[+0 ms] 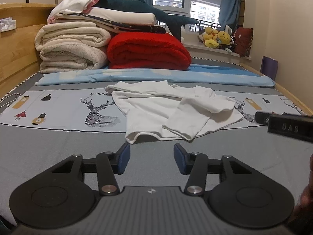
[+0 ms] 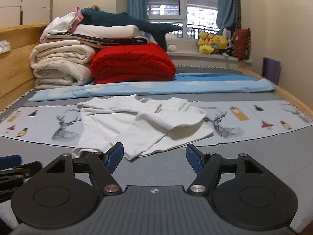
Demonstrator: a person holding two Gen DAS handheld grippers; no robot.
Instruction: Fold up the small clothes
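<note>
A small white garment [image 1: 172, 107] lies crumpled and partly folded over itself on the grey bed, on a printed deer-pattern strip. It also shows in the right wrist view [image 2: 140, 123]. My left gripper [image 1: 151, 154] is open and empty, just in front of the garment's near hem. My right gripper [image 2: 154, 157] is open and empty, its left blue fingertip [image 2: 115, 155] overlapping the garment's near edge in the image. The right gripper's body [image 1: 289, 125] shows at the right of the left wrist view. The left gripper's fingers [image 2: 11, 164] show at the lower left of the right wrist view.
A red blanket [image 1: 148, 51], rolled cream blankets [image 1: 72, 47], folded linens and a plush shark are stacked at the back. A light blue sheet [image 1: 156, 76] lies behind the garment. Plush toys [image 1: 217, 37] sit on the windowsill. A wooden bed frame [image 1: 17, 45] runs along the left.
</note>
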